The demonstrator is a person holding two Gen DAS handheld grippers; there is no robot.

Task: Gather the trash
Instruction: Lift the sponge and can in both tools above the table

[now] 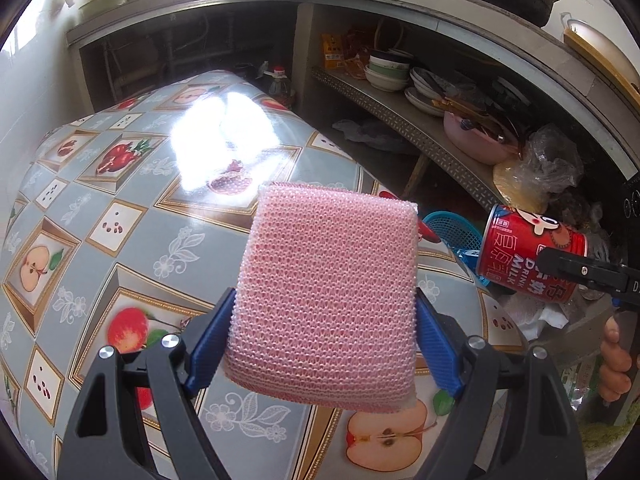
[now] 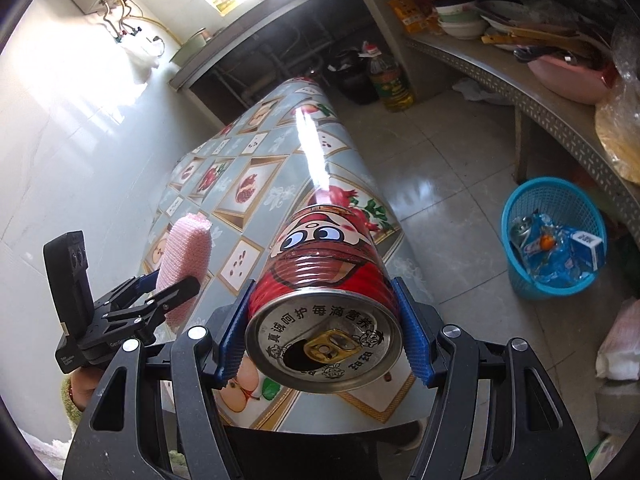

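Both items are lifted off the surface [image 2: 256,184]: left tongs [image 1: 324,332] pinch a pink sponge [image 1: 328,292], right tongs [image 2: 324,332] pinch the opened milk can [image 2: 324,300]. Next, carry them to the blue basket [image 2: 516,264] (already holding wrappers) on the floor.

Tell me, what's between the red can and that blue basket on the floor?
Only bare tiled floor, in the right wrist view. The right gripper holds the red can over the table edge; the blue basket stands apart.

We see a table [image 2: 256,184] under a fruit-patterned cloth [image 1: 120,216]. On the tiled floor [image 2: 440,168] we see a blue basket [image 2: 554,276] and an oil bottle [image 2: 390,80].
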